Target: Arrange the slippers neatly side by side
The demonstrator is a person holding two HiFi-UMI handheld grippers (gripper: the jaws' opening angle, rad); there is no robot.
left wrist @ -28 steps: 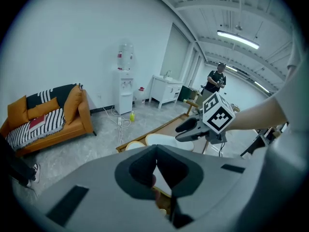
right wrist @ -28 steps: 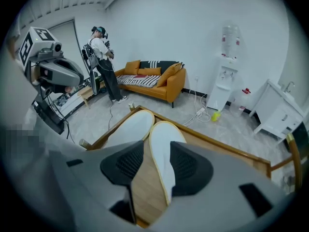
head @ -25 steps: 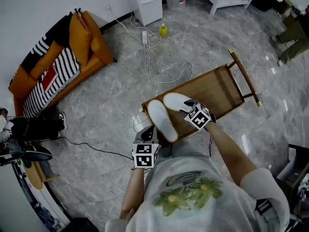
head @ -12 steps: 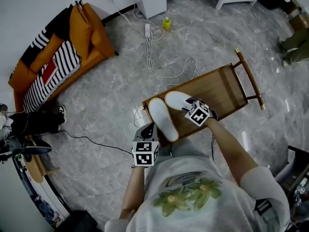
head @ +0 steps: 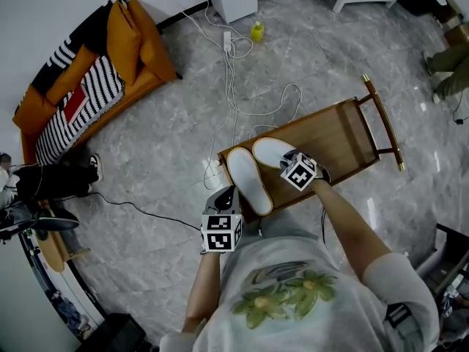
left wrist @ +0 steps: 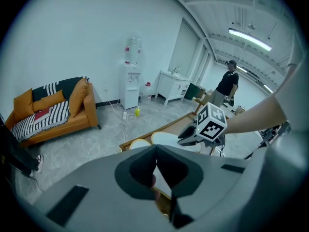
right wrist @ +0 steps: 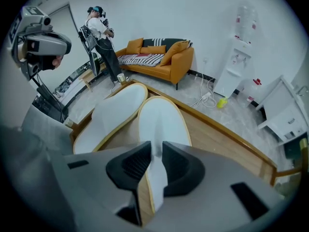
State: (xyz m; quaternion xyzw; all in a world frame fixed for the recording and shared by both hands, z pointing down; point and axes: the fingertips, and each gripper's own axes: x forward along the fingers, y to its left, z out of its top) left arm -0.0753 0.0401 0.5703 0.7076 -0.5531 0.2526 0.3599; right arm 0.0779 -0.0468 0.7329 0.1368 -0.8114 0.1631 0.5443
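right tool [head: 284, 161]: clenched on the held slipper [head: 268, 152]. Jaws have just been closing. In the right gripper view the white upper fabric is pinched between the pads [right wrist: 177, 167].
held slipper: centre of the head view, on the desk [head: 341, 132], upper right of the pair. White, with a tan edge.
other slipper [head: 248, 180]: just left of the held one on the desk, lying long on a diagonal. Nothing grips it.
pair layout: not parallel. The two sit close at the upper-left end in the head view and splay apart toward the bottom. In the right gripper view they sit just beside each other, the other slipper at frame left.
left tool [head: 224, 198]: clenched, with nothing between the jaws. The left gripper view shows the pad tips meeting. It sits lower centre of the head view, just off the desk's lower-left edge and near the other slipper. No contact visible.
desk: low and wooden with a raised rim, and a handle bar at its right end. The right half is bare wood.
floor [head: 161, 160]: grey marble-look tiles. White cables [head: 233, 79] run from top centre toward the desk.
sofa [head: 139, 64]: orange with a striped throw, upper left.
bottle [head: 257, 31]: yellow, on the floor at top centre.
person [left wrist: 226, 83]: standing upper right in the left gripper view, well apart from the desk.
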